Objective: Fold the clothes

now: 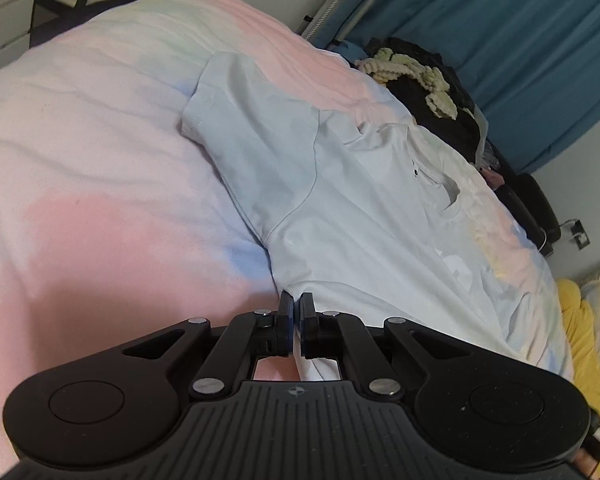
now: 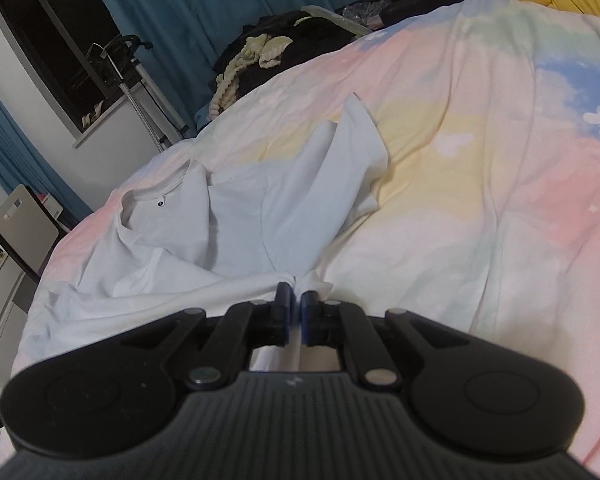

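Right now the left gripper [image 1: 296,308] and the right gripper [image 2: 296,300] are each pinched tight on the near edge of the white shirt [image 1: 360,216]. From there the shirt stretches away across the bed [image 1: 80,140], collar [image 2: 148,200] at the far end.

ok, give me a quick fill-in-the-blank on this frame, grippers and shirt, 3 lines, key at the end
1. Both the left gripper and the right gripper are shut on the white ____.
2. The t-shirt lies on a pastel-coloured ____.
3. Behind the bedspread, the curtain is ____ in colour.

Missing words: t-shirt; bedspread; blue
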